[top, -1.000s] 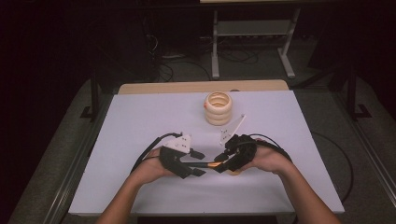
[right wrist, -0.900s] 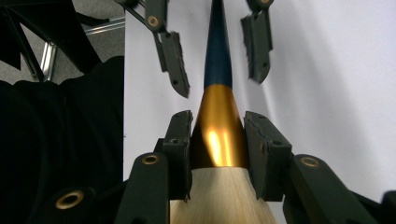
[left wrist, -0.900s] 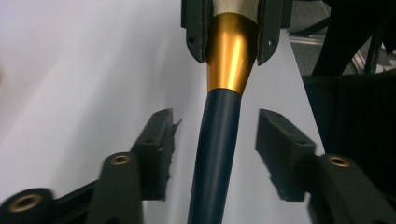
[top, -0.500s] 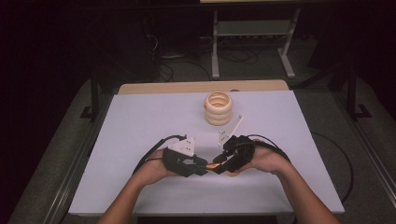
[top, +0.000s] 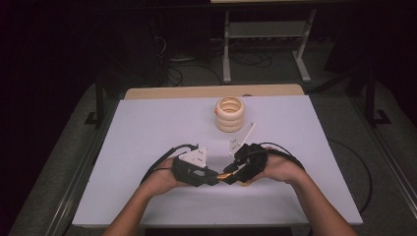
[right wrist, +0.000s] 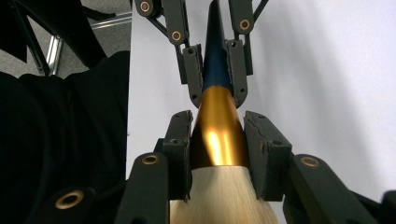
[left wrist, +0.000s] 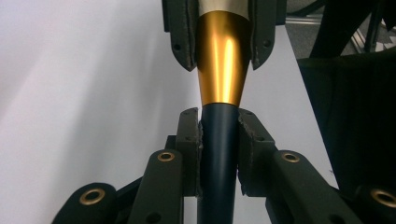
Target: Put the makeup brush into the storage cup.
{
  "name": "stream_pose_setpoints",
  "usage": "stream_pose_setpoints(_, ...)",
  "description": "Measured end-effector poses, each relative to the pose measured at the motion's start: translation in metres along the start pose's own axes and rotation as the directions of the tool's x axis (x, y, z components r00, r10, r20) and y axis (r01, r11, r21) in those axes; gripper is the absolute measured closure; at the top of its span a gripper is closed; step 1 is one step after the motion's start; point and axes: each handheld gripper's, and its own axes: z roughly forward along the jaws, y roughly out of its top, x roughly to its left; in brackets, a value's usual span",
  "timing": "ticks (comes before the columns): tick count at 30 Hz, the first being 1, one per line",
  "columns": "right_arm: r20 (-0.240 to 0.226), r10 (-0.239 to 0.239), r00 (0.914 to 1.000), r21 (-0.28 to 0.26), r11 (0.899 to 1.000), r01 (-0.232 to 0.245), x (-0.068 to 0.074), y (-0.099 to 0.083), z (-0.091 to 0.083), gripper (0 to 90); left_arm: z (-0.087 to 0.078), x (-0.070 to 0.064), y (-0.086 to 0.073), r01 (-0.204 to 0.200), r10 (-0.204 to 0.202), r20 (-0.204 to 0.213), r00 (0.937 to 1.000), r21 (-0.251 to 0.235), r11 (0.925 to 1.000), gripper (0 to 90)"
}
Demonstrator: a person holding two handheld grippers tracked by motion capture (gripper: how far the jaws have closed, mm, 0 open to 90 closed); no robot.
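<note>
A brush with a dark blue handle, a gold ferrule and pale bristles is held level just above the white table. My left gripper is shut on the blue handle, close to where it meets the ferrule. My right gripper is shut on the gold ferrule, the bristles pointing back toward its camera. In the high view the left gripper and right gripper meet tip to tip near the table's front middle, with the brush between them.
A stack of cream rings stands upright behind the grippers, toward the table's far middle. Black cables trail from both grippers across the table. A dark sleeve lies on the left of the right gripper view. A metal stand is on the floor beyond.
The left gripper has edged slightly right, toward the right gripper. Both grippers keep their hold on the brush, and the ring stack has not moved.
</note>
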Motion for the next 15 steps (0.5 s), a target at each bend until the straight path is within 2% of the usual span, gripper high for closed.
stream_pose_setpoints(10,-0.003,0.008,1.0000,-0.025,1.000,-0.008,-0.0041,-0.0029,0.0004,61.1,-0.0014,0.0018,-0.0011,0.010,-0.010,0.000,0.9999,-0.007,0.9999,74.6)
stream_pose_setpoints(11,0.002,0.017,0.9999,-0.038,0.999,-0.017,-0.0052,-0.0040,-0.0007,58.9,-0.0033,0.0024,-0.0012,0.009,-0.009,-0.012,0.9999,-0.009,0.9999,74.7)
stream_pose_setpoints(13,0.012,0.031,0.9994,-0.058,0.998,-0.030,-0.0061,-0.0052,-0.0025,52.6,-0.0049,0.0033,-0.0015,0.005,-0.005,-0.006,1.0000,-0.001,1.0000,74.7)
stream_pose_setpoints(15,0.021,0.051,0.9985,-0.090,0.995,-0.049,-0.0071,-0.0057,-0.0058,44.7,-0.0037,0.0025,-0.0022,0.031,-0.032,-0.007,0.9995,-0.013,0.9994,74.7)
